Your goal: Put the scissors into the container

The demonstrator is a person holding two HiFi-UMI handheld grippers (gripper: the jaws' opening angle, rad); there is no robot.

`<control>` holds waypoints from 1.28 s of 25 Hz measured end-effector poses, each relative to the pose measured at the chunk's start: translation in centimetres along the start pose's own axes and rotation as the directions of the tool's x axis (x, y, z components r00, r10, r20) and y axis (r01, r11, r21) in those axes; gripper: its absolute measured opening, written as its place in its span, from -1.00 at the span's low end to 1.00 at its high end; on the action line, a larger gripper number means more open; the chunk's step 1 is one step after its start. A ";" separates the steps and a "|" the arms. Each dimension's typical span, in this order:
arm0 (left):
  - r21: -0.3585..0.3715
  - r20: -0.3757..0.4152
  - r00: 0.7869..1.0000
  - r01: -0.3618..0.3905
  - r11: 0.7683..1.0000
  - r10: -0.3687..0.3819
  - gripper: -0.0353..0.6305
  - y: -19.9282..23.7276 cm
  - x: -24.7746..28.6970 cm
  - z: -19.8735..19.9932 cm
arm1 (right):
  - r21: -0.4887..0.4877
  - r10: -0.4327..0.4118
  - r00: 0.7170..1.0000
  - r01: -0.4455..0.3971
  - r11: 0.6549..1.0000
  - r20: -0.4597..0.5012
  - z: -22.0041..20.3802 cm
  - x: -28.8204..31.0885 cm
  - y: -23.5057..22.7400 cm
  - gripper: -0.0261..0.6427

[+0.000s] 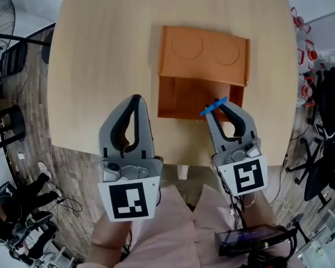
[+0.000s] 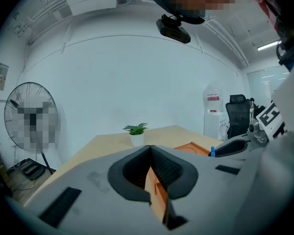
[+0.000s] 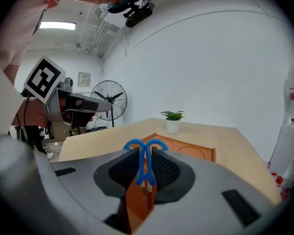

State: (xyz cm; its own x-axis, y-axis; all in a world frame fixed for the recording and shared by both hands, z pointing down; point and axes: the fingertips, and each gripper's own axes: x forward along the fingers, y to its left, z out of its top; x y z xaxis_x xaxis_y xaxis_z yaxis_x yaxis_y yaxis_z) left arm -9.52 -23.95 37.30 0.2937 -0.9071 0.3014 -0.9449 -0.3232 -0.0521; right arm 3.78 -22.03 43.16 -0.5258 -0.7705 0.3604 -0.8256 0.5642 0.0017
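Observation:
Blue-handled scissors [image 1: 213, 106] are clamped in my right gripper [image 1: 217, 106], above the front edge of the orange container [image 1: 181, 96]. In the right gripper view the blue handle loops [image 3: 145, 156] stick up between the black pads, with the container's orange wall [image 3: 137, 199] just below. The container's lid [image 1: 205, 57] stands open toward the far side. My left gripper [image 1: 136, 99] hovers left of the container, jaws closed together with nothing in them; in its own view the jaw tips [image 2: 150, 149] meet over the orange container [image 2: 158, 196].
The container rests on a light wooden table [image 1: 100, 66]. A small potted plant [image 3: 172, 121] stands at the table's far end. A floor fan [image 1: 0, 21] and cables lie left of the table, office chairs [image 1: 324, 149] to the right.

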 end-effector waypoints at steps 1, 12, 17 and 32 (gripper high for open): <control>-0.001 -0.004 1.000 0.002 1.000 -0.002 -0.88 0.1 0.2 -0.3 | 0.001 0.001 1.000 -0.001 1.000 -0.005 -0.3 0.1 0.0 -0.69; -0.007 -0.037 0.999 0.025 1.000 -0.026 -0.88 0.7 2.4 -1.7 | 0.022 0.013 0.998 -0.011 1.000 -0.054 -2.2 1.6 -0.2 -0.68; -0.012 -0.052 0.998 0.026 1.000 -0.027 -0.88 1.6 3.1 -2.1 | 0.016 0.052 0.994 -0.050 0.999 -0.098 -2.7 2.9 0.3 -0.68; -0.039 -0.082 0.997 0.005 0.999 -0.008 -0.88 5.0 4.6 -3.3 | -0.026 0.161 0.952 -0.173 0.985 -0.261 -4.5 6.8 2.7 -0.67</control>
State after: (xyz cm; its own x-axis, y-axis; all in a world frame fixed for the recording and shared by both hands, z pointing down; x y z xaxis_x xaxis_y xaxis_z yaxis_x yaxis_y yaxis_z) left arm -13.42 -28.86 41.61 0.2881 -0.8793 0.3792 -0.9485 -0.3166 -0.0134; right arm -1.10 -24.35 49.80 -0.5801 -0.5652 0.5865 -0.7163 0.6968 -0.0370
